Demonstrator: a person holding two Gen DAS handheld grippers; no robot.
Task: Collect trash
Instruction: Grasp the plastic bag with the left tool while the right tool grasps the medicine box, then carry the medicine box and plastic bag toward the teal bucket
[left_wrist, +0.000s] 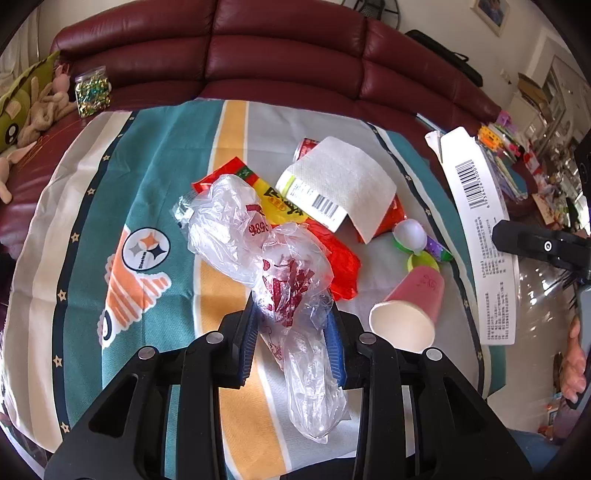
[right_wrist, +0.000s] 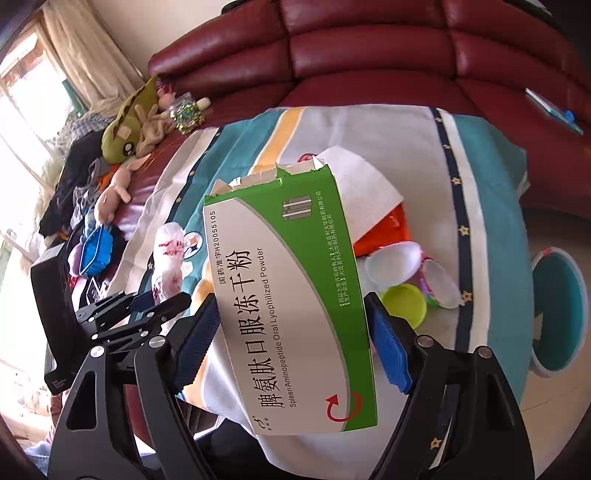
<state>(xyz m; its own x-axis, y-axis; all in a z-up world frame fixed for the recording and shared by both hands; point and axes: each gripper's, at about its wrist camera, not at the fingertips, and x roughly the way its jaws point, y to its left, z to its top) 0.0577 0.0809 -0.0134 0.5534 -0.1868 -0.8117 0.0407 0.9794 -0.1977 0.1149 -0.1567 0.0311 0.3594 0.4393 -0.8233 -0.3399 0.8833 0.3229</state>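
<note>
Presently clamping a crumpled clear plastic bag (left_wrist: 295, 295) with the left gripper (left_wrist: 291, 332), above the striped cloth (left_wrist: 74, 258). Gripping a green-and-white medicine box (right_wrist: 291, 295) across its sides in the right gripper (right_wrist: 291, 339), torn top edge pointing away, raised over the trash pile. Leaving a pink paper cup (left_wrist: 410, 306) tipped over near the cloth's right border. Showing a teal bin (right_wrist: 565, 314) just past the cloth's edge, floor around it open.
</note>
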